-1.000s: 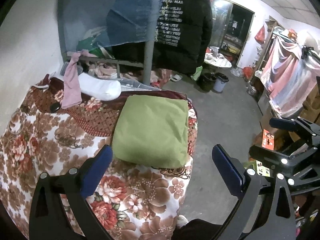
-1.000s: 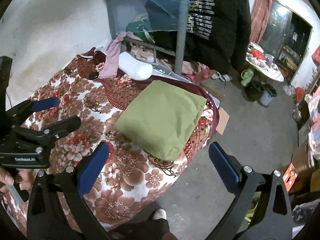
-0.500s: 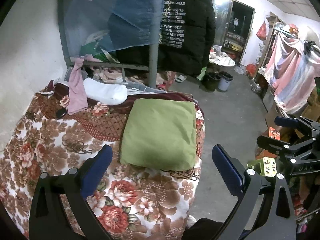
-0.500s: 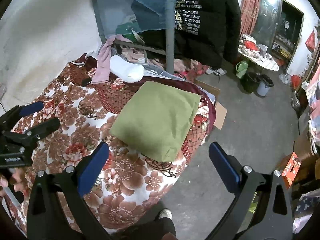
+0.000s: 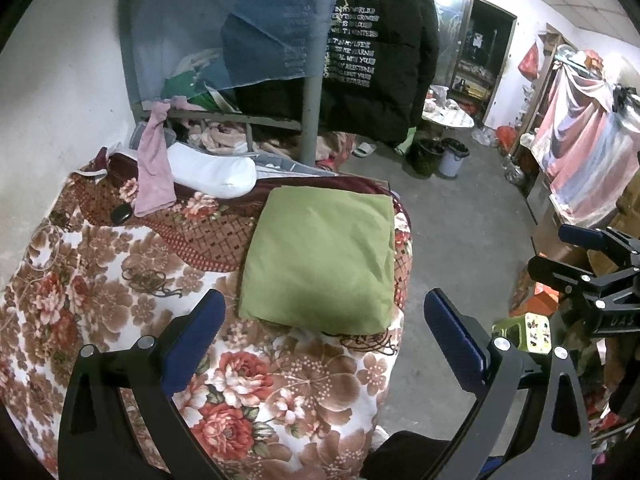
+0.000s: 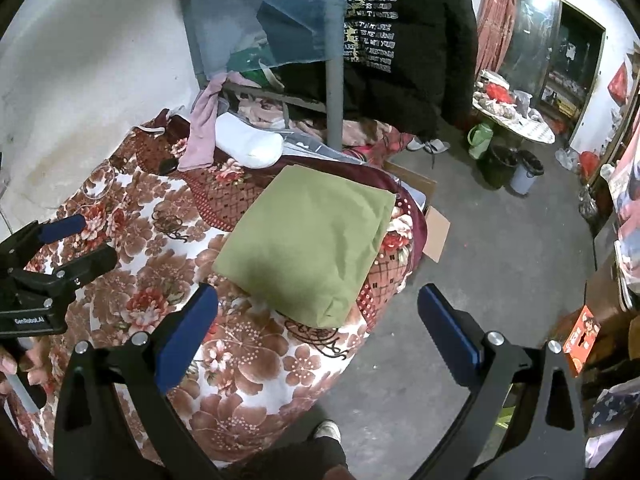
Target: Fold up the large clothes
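Observation:
A green garment lies folded into a thick rectangle on the flowered blanket, close to the bed's right edge. My left gripper hangs open above and in front of the garment, holding nothing. My right gripper is open too, raised over the bed's corner near the garment's front edge. In the right wrist view the left gripper shows at the left edge with a hand below it. The right gripper appears at the right of the left wrist view.
A white pillow, a pink cloth and a small dark object lie at the bed's far end. A grey post, a black jacket and blue netting stand behind. Bare concrete floor, bins and cardboard are to the right.
Both grippers have pulled back and risen, so the green garment looks smaller and farther. The garment itself has stayed in place, and both grippers remain open.

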The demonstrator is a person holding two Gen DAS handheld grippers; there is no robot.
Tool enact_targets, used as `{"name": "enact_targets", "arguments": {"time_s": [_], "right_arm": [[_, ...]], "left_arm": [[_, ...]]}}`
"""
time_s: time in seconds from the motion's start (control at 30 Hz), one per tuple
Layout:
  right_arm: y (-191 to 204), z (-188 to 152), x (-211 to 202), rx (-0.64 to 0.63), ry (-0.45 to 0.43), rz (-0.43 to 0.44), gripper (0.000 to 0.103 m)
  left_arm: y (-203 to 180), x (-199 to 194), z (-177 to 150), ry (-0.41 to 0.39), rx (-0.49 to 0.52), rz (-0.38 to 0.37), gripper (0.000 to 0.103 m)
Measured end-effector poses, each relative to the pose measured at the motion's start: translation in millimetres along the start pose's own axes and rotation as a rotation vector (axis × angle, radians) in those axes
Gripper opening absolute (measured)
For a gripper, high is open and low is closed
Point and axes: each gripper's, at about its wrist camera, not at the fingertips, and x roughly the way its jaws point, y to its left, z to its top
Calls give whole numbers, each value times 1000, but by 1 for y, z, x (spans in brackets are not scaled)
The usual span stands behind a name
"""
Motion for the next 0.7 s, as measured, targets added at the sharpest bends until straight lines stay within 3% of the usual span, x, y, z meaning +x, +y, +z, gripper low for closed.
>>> {"name": "enact_targets", "arguments": {"time_s": [0.7], "right_arm": [[0,0,0,0,8,-5,98]], "left_arm": [[-1,-4,4,-10,16,-1,97]]}}
